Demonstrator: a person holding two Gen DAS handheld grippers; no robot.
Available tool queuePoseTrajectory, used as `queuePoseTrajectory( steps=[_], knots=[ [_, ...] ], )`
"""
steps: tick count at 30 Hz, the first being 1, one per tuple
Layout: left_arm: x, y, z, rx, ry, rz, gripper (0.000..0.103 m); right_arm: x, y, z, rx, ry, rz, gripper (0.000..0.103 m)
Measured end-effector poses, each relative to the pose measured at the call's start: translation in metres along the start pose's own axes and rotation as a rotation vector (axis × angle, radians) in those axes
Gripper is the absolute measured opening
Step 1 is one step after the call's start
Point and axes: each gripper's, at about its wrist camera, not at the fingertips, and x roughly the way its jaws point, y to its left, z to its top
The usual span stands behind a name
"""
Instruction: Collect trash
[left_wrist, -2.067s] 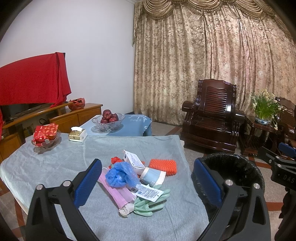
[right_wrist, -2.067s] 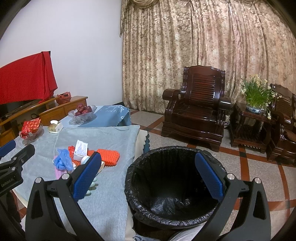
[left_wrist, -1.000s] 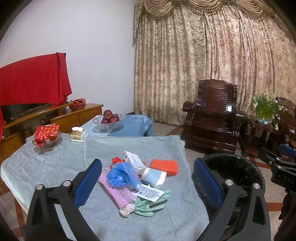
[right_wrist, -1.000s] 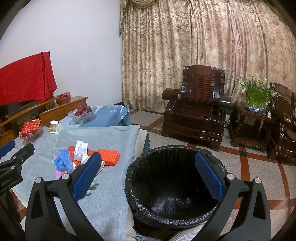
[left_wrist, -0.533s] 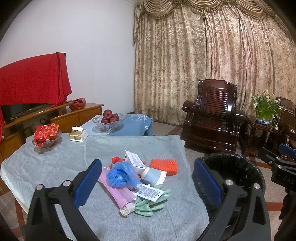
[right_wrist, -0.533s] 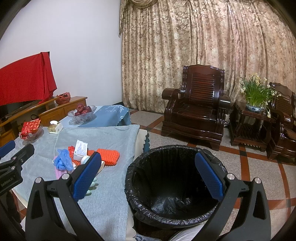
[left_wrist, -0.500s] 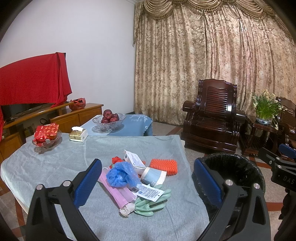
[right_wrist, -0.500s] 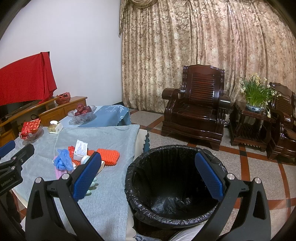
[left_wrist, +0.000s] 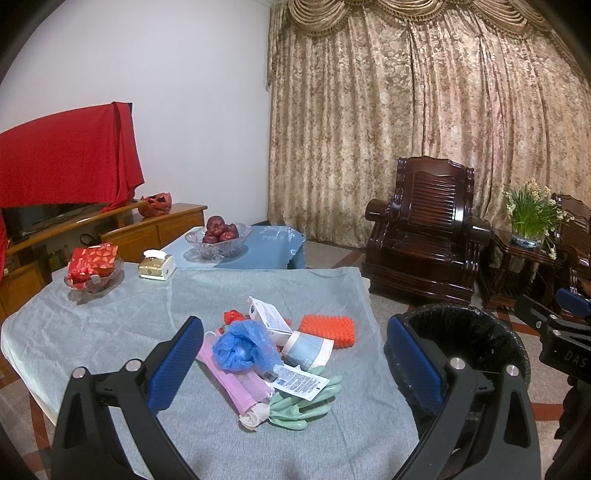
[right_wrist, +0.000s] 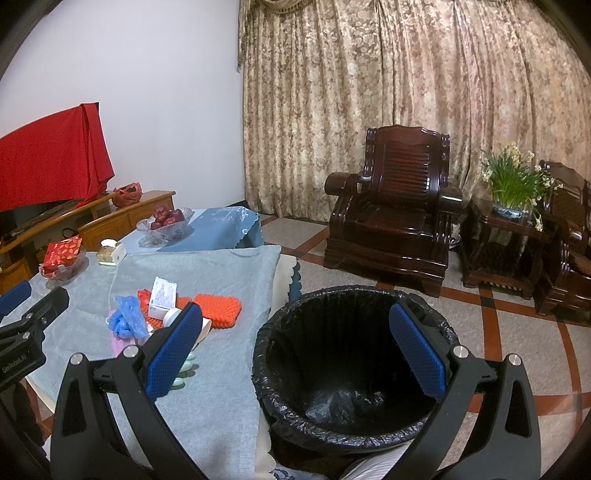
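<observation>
Lying heaped mid-table: blue bag (left_wrist: 242, 347), pink mask (left_wrist: 232, 384), green gloves (left_wrist: 303, 402), orange sponge (left_wrist: 328, 328). Black-lined bin (right_wrist: 351, 369) stands just beside the table (left_wrist: 110, 317). Your left gripper (left_wrist: 295, 365) and right gripper (right_wrist: 295, 347) hover, jaws spread, holding nothing.

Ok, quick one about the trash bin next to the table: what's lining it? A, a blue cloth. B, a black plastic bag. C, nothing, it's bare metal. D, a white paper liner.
B: the trash bin has a crinkled black plastic bag folded over its rim and covering the inside, seen clearly in the right wrist view.
</observation>
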Motion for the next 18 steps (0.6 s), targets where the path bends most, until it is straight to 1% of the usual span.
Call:
queuePoseTrajectory(
  steps=[2, 4, 7, 12, 18],
  knots=[
    [0.005, 0.007, -0.002, -0.001, 0.001, 0.002, 0.097, -0.001, 0.000, -0.003, 0.000, 0.004, 0.004, 0.098],
    [0.011, 0.014, -0.002, -0.005, 0.003, 0.007, 0.097, 0.010, -0.002, -0.002, 0.003, 0.010, 0.010, 0.098],
    [0.018, 0.025, -0.008, -0.007, 0.005, 0.032, 0.097, 0.022, 0.007, -0.007, 0.006, 0.027, 0.028, 0.098],
    [0.038, 0.062, -0.020, -0.010, 0.037, 0.114, 0.097, 0.047, 0.031, -0.013, -0.004, 0.054, 0.084, 0.098],
    [0.064, 0.102, -0.040, -0.056, 0.100, 0.168, 0.097, 0.083, 0.069, -0.026, -0.058, 0.117, 0.169, 0.098]
  ],
)
